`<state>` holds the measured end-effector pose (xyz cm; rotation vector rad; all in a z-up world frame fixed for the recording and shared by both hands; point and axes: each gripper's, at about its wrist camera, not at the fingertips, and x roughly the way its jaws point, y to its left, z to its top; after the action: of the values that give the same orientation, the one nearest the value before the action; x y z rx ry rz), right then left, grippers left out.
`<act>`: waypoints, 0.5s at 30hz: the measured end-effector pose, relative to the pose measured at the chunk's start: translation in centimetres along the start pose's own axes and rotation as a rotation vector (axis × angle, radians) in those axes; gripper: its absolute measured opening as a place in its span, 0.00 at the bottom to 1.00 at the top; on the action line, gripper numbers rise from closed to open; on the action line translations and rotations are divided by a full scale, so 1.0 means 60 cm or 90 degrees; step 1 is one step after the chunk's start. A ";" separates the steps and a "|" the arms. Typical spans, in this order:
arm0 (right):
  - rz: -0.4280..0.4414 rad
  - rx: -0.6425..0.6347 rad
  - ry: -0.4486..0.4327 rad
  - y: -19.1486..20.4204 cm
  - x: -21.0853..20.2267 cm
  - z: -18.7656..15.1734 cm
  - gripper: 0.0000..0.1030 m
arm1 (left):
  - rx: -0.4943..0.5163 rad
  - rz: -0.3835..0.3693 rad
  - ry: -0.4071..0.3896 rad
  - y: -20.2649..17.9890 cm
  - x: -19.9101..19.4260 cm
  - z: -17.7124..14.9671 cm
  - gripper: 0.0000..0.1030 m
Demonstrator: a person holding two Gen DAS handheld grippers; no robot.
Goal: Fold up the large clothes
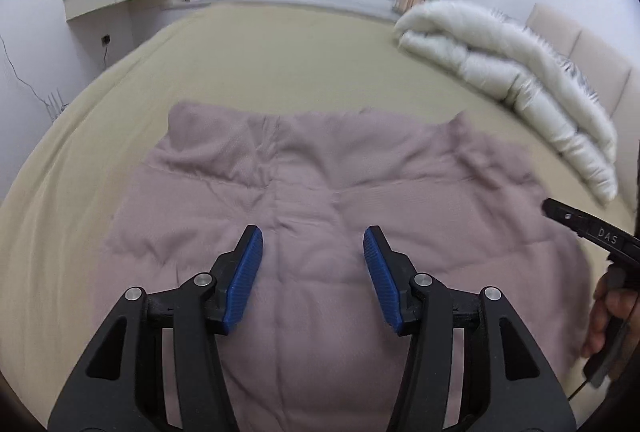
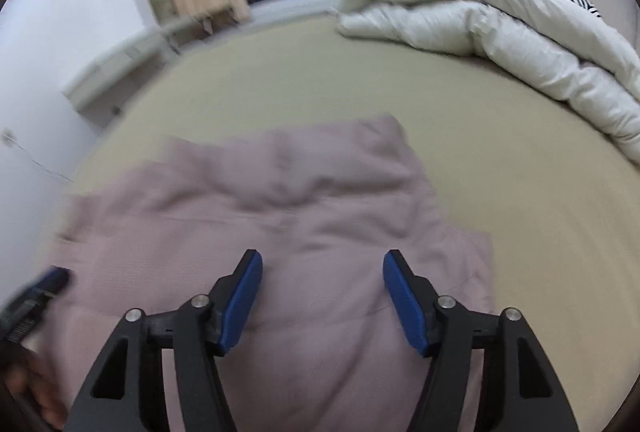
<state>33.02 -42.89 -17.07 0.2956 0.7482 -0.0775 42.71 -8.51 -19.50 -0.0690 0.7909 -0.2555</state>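
Partly cut off below, the mauve garment (image 1: 320,192) blurs on the bed (image 1: 280,44).

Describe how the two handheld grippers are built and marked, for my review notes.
The left gripper and the right gripper look alike: black plastic linkage arms with round silver pivot pins, each ending in ribbed blue pads. In the left wrist view, the right tool's black body carries white letters "DAS", and a thin dark cable trails below its handle. No sleeve is visible.
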 end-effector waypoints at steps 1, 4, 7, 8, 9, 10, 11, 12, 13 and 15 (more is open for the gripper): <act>0.015 -0.006 -0.016 0.015 -0.025 -0.002 0.65 | 0.007 -0.008 -0.014 -0.012 -0.022 -0.007 0.50; 0.051 -0.083 -0.016 0.087 -0.066 -0.029 0.65 | 0.053 -0.009 0.019 -0.054 -0.017 -0.039 0.50; 0.015 -0.136 0.054 0.120 -0.027 -0.070 0.65 | 0.067 0.008 0.040 -0.067 0.025 -0.065 0.50; 0.008 -0.130 0.067 0.117 -0.014 -0.083 0.66 | 0.066 0.006 0.046 -0.066 0.034 -0.066 0.50; 0.004 -0.137 0.064 0.117 -0.007 -0.092 0.67 | 0.060 0.003 0.051 -0.064 0.039 -0.065 0.50; -0.004 -0.155 0.055 0.117 -0.003 -0.099 0.69 | 0.056 0.001 0.054 -0.063 0.047 -0.064 0.50; -0.014 -0.175 0.045 0.120 0.001 -0.106 0.69 | 0.059 0.003 0.057 -0.061 0.055 -0.066 0.50; -0.025 -0.196 0.034 0.123 0.008 -0.116 0.70 | 0.063 0.007 0.060 -0.062 0.067 -0.065 0.50; -0.030 -0.201 0.027 0.124 0.011 -0.123 0.70 | 0.065 0.011 0.062 -0.064 0.075 -0.065 0.50; -0.030 -0.189 0.019 0.118 0.017 -0.128 0.70 | 0.067 0.017 0.064 -0.068 0.090 -0.070 0.50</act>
<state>29.93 -33.87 -21.42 -0.0045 0.7848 -0.0064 42.54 -13.66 -25.56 0.0539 0.8760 -0.2757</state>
